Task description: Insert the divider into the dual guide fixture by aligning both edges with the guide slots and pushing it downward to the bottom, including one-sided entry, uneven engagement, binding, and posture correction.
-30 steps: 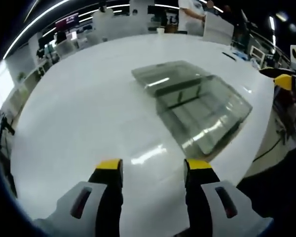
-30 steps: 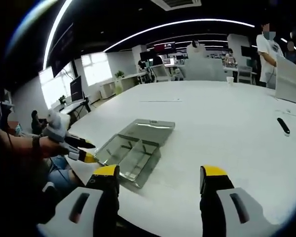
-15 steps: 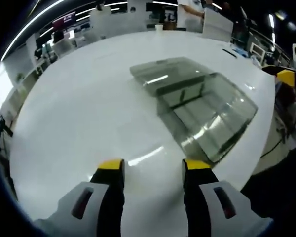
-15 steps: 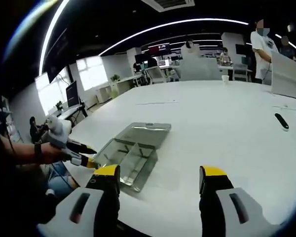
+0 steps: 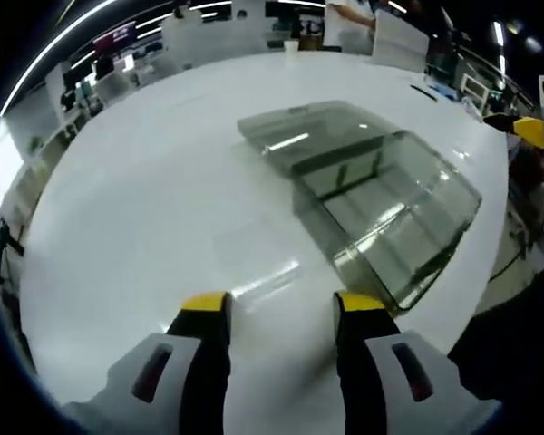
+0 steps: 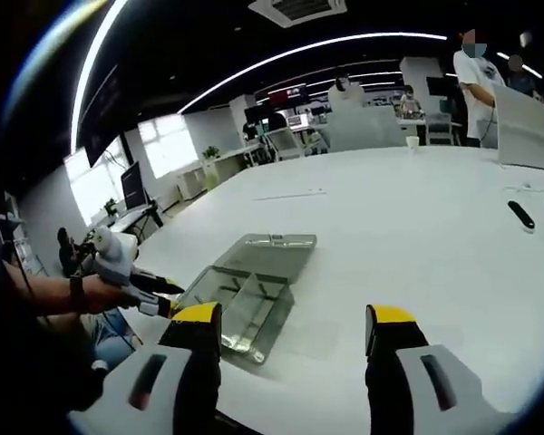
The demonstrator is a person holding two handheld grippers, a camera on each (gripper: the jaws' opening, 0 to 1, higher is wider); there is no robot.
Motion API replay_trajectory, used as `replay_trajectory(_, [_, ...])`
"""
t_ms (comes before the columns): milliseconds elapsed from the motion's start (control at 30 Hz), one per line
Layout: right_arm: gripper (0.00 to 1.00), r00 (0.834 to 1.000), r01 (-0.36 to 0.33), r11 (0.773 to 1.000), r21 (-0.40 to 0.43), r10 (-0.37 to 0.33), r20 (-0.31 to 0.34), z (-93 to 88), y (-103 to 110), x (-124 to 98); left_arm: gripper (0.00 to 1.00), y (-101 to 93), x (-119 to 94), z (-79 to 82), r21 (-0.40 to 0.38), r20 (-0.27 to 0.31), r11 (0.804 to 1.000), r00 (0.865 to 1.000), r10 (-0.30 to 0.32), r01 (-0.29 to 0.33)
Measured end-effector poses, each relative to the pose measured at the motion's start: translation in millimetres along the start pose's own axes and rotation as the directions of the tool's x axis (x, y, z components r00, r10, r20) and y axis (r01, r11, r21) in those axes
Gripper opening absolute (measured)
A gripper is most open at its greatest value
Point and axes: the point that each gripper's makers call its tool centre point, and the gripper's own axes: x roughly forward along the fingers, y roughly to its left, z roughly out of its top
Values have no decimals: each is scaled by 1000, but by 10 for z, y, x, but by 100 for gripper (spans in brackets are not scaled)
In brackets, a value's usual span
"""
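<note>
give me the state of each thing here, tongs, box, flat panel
left tongs: open, holding nothing, over the white table
right tongs: open, holding nothing
clear box: lying on the table near its edge, nothing gripping it
flat clear panel: lying flat on the table against the box's far end, not in any slot
dark remote-like thing: lying on the table, far off

L gripper (image 5: 272, 304): jaws apart, yellow tips up from bottom of left gripper view, nothing between them. R gripper (image 6: 295, 317): jaws apart too, wide gap, nothing held, in right gripper view. L gripper also seen at left of right gripper view, held in person's hand (image 6: 104, 292), forearm (image 6: 36, 294) reaching in from left edge, roughly level, tips pointing right.
</note>
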Motion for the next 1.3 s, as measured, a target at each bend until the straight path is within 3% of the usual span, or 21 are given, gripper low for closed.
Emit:
replay_trajectory(400, [61,1000,-22,999,29,22,3,-6,17,27,33,4,-38,-47,-6,-74,1000,997,10,-10])
replay_trajectory(500, [61,1000,-24,999,28,24,6,10,16,28,33,2,-52,-64,1,-121,1000,993,7,-7])
replay_trajectory(567, [60,1000,-26,999,26,26,4,15,18,29,34,7,-81,-118,15,-184,1000,983,7,-4])
replay_trajectory(733, [60,999,-33,999,20,33,1,21,21,30,35,21,-82,-123,14,-206,1000,979,-2,5])
replay_trajectory(1100, [59,999,-42,998,44,42,6,-8,10,8,32,5,-72,-146,24,-337,1000,942,-1,10])
replay_trajectory(1300, [59,999,-51,998,42,51,2,-14,32,21,32,7,-56,-144,48,-410,998,912,-7,30])
